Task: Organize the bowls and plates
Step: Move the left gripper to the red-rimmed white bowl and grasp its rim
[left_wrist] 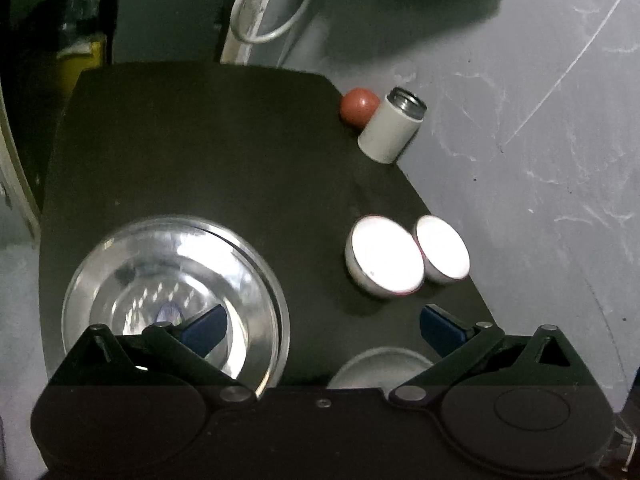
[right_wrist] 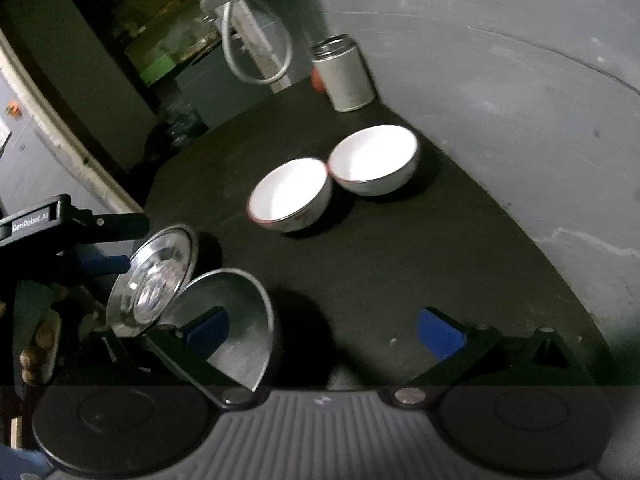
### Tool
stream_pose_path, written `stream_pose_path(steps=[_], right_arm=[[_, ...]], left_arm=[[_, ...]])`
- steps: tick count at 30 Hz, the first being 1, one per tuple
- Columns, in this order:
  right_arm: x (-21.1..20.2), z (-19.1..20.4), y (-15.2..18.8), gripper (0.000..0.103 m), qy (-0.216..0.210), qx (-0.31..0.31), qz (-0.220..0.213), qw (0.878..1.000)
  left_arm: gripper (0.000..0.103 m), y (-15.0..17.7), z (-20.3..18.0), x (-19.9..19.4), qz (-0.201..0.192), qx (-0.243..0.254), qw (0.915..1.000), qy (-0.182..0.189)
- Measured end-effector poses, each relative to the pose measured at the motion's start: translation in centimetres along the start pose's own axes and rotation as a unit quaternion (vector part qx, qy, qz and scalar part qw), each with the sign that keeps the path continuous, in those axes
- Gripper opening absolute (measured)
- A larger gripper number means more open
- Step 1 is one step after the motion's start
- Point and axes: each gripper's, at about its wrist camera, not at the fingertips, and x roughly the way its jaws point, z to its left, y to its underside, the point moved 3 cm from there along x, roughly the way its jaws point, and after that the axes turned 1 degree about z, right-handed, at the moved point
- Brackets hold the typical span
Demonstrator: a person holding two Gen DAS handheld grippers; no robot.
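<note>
Two white bowls with red rims stand side by side on the dark table, the nearer bowl touching the farther bowl. Both also show in the left wrist view as bowl and bowl. A shiny steel plate lies under my left gripper, which is open with one finger over the plate's inside. In the right wrist view the plate looks tilted beside a grey steel bowl. My right gripper is open, its left fingertip over that steel bowl.
A white open-topped can and a red ball stand at the table's far right corner. The can is behind the white bowls. A grey wall borders the table's right edge. A white cable hangs behind.
</note>
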Motion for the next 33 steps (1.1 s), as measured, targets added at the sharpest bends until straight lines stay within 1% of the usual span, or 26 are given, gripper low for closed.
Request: stream_pose_path(steps=[5,8,13,18,23,26,28,29,31,33], right_arm=[[1.1,-0.9,-0.6,0.103,0.014,0.015,0.005,1.000],[1.7,-1.0,-1.3,0.103,0.014,0.024,0.008,1.000],[2.7,-1.6,-3.8,0.103,0.008,0.065,-0.005,0.998],[4.6,-1.7,-5.9,0.103,0.013,0.095,-0.013,0.995],[6.4,-1.6,-6.4,0.102,0.005,0.110,-0.007,0.994],[7.2,-1.5,-6.4,0.098,0.004,0.118,-0.007,0.993],[7.7,-1.7,-6.5,0.093,0.004,0.128,-0.007,0.992],[7.9,-1.7,-6.6,0.092,0.007,0.131,-0.008,0.991],[8.4,-1.8,-6.9,0.086,0.008,0.137,-0.008,0.990],[8.8,-1.9,-7.3,0.084,0.007,0.144,-0.009,0.990]], left_arm=[[0.102,-1.1,-1.3,1.8,-0.007,0.047,0.9989,-0.005],[0.102,-2.0,-2.2,3.5,0.003,0.078,0.9969,-0.011],[0.102,-3.5,-3.3,6.2,0.011,0.127,0.9913,-0.035],[0.102,-5.1,-3.7,9.1,0.032,0.148,0.9874,-0.046],[0.102,-5.8,-3.9,11.0,0.049,0.176,0.9811,-0.063],[0.102,-5.7,-4.0,11.9,0.066,0.189,0.9771,-0.073],[0.102,-5.8,-3.8,12.5,0.079,0.189,0.9754,-0.081],[0.102,-5.8,-3.7,12.7,0.079,0.189,0.9751,-0.085],[0.102,-5.9,-3.6,12.9,0.076,0.187,0.9755,-0.087],[0.102,-6.0,-3.5,12.9,0.074,0.184,0.9767,-0.082]])
